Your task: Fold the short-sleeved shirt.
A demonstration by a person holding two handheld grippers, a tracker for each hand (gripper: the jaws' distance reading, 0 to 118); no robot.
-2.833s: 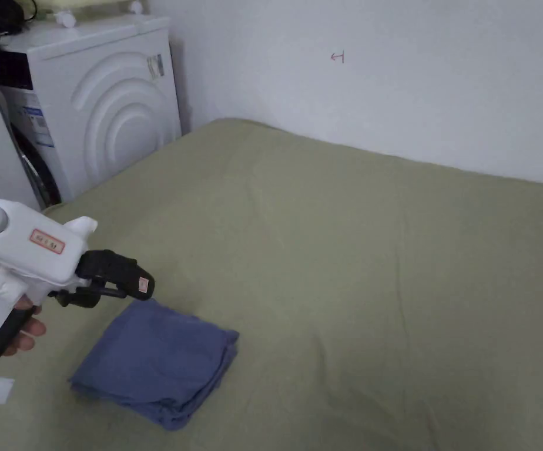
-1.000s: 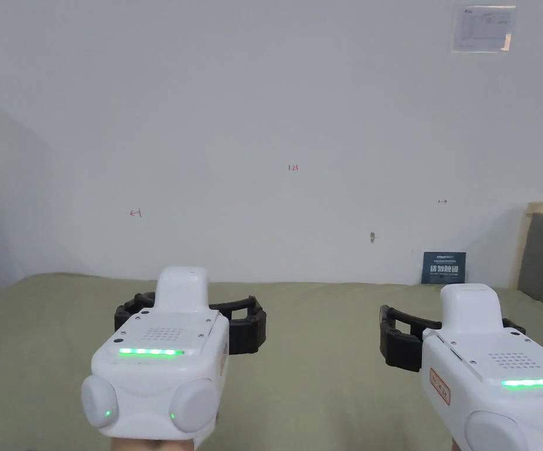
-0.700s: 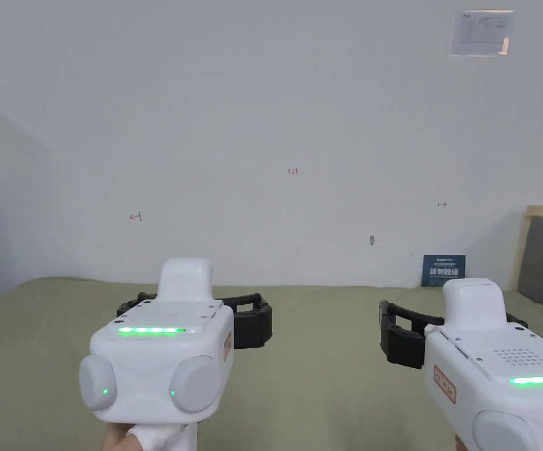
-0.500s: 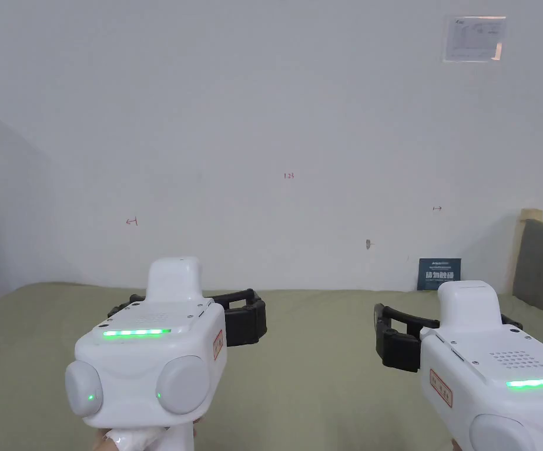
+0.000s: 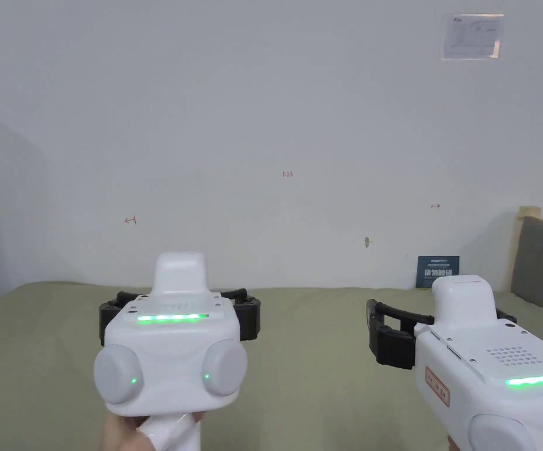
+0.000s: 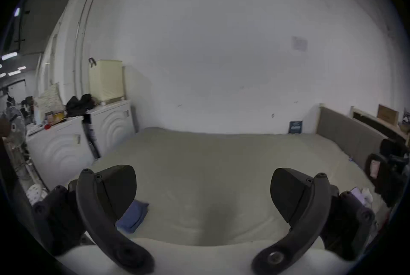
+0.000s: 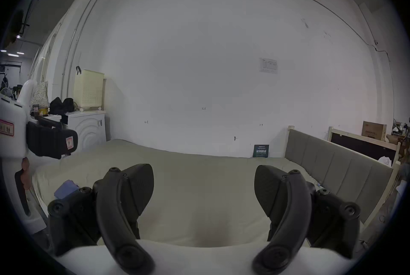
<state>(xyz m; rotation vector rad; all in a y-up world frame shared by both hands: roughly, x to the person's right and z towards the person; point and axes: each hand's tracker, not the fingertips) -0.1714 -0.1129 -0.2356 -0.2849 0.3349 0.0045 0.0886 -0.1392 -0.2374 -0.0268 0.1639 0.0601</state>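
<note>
The blue short-sleeved shirt (image 6: 133,216) lies folded into a small packet near the front left corner of the olive-green bed (image 6: 210,168); its corner (image 7: 66,187) peeks out beside my right gripper's left jaw. Both grippers are held up level above the bed, side by side, pointing at the white wall. My left gripper (image 5: 179,314) is open, jaws wide apart with nothing between them (image 6: 203,193). My right gripper (image 5: 441,335) is open too and empty (image 7: 204,188). Neither touches the shirt, which lies below and to the left of them.
White washing machines (image 6: 73,142) stand left of the bed, with a cream basket (image 6: 106,80) and dark items on top. A grey padded headboard (image 7: 332,166) bounds the bed on the right. A small dark sign (image 5: 438,271) leans against the wall.
Since 2.8 s ago the head camera has lifted from the folded shirt to the wall, and both grippers now sit raised. Over the last second the left gripper shifted slightly right.
</note>
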